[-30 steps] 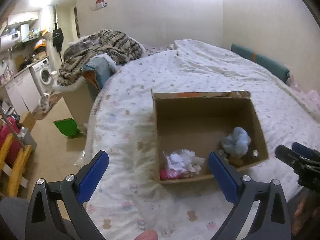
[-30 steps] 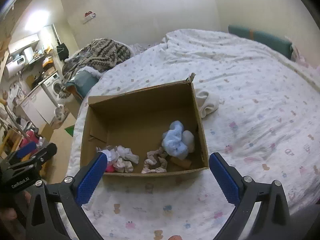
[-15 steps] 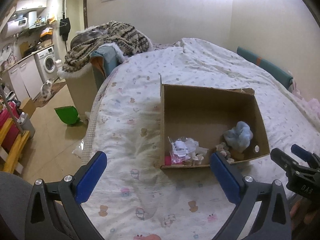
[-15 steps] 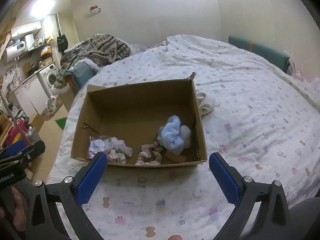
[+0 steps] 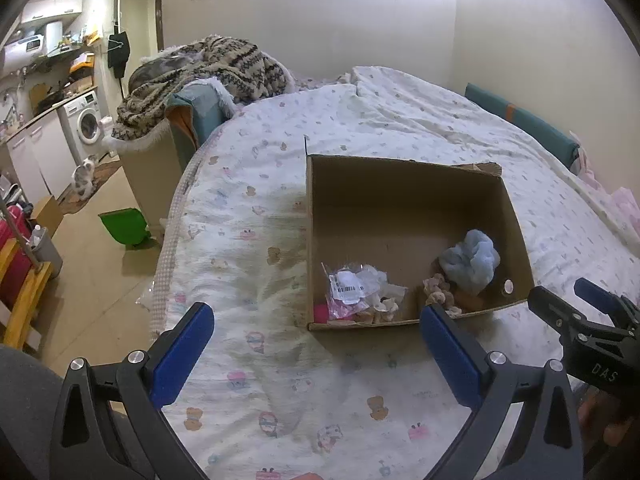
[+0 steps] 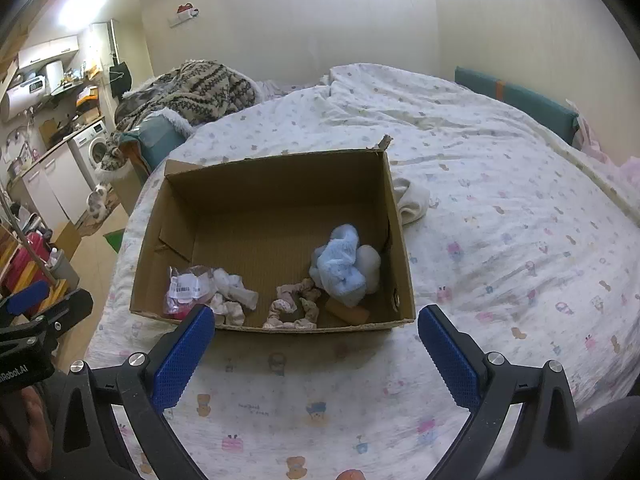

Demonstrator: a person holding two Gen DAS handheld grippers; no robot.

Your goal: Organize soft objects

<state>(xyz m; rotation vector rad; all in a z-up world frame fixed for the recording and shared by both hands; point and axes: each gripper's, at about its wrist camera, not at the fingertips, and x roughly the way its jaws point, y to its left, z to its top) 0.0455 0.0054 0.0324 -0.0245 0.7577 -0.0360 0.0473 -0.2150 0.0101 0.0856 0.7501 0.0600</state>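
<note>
An open cardboard box (image 6: 280, 172) (image 5: 400, 168) sits on the bed. Inside lie a light blue fluffy bundle (image 6: 340, 266) (image 5: 470, 260), patterned scrunchies (image 6: 294, 306) (image 5: 438, 290), white and pink socks (image 6: 234, 294), and a plastic bag with a label (image 6: 184, 286) (image 5: 348, 288). A white folded sock (image 6: 412, 200) lies on the bed just right of the box. My left gripper (image 5: 316, 340) is open and empty, held back from the box's near left corner. My right gripper (image 6: 316, 340) is open and empty, in front of the box's near wall.
The bed's patterned quilt (image 6: 500, 220) spreads around the box. A knitted blanket (image 5: 208, 68) is heaped on a chair at the back left. A green dustpan (image 5: 124, 226), a cat (image 5: 82, 180) and a washing machine (image 5: 82, 124) stand on the floor at left.
Both grippers have drawn back and up from the box, so it looks smaller and farther. Both stay open and empty. The box's contents have not moved.
</note>
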